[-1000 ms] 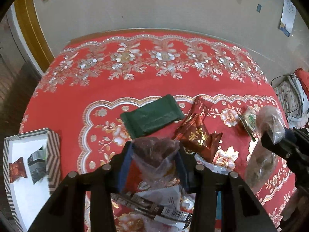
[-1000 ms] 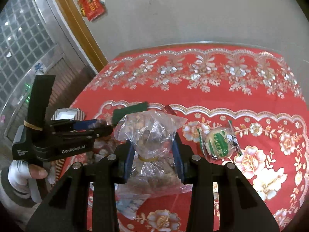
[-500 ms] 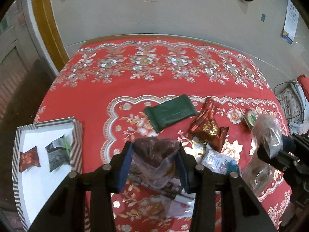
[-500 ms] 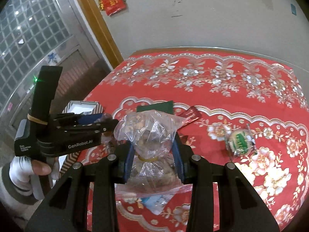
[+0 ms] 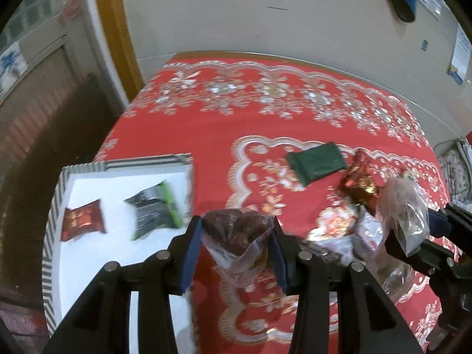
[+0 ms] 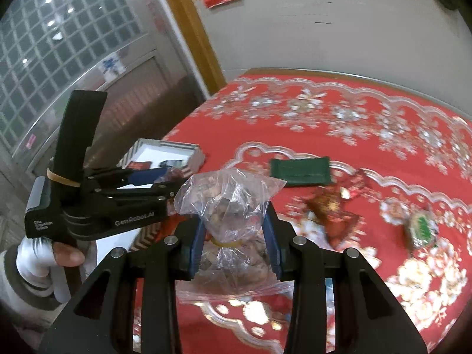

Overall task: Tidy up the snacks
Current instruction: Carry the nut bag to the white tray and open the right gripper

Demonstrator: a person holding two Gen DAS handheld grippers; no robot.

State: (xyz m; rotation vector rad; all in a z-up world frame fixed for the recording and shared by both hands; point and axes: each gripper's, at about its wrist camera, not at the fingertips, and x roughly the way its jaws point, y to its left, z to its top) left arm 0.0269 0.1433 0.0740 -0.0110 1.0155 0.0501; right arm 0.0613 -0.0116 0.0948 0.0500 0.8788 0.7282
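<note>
A clear bag of dark snacks is clamped between the blue pads of the left hand-held gripper, which is held above the red flowered cloth of the bench. A second clear bag, tied with a yellow rubber band and filled with brownish pieces, is gripped at its neck by the right hand-held gripper; the jaws are closed on the plastic. In the left wrist view this second bag is seen at the right edge, and in the right wrist view the left hand-held gripper is seen at the left, carried by a hand in a white glove.

A white tray with a striped rim lies at the left edge of the bench. Inside it a small red packet is set to the left, and a black packet with a green edge is just beside it on the right.

Further right on the cloth a dark green packet is laid, with a red and gold packet near it. A small green and white wrapped sweet is seen further right in the right wrist view. Silver wrappers lie behind the left gripper's right finger, blurred.
</note>
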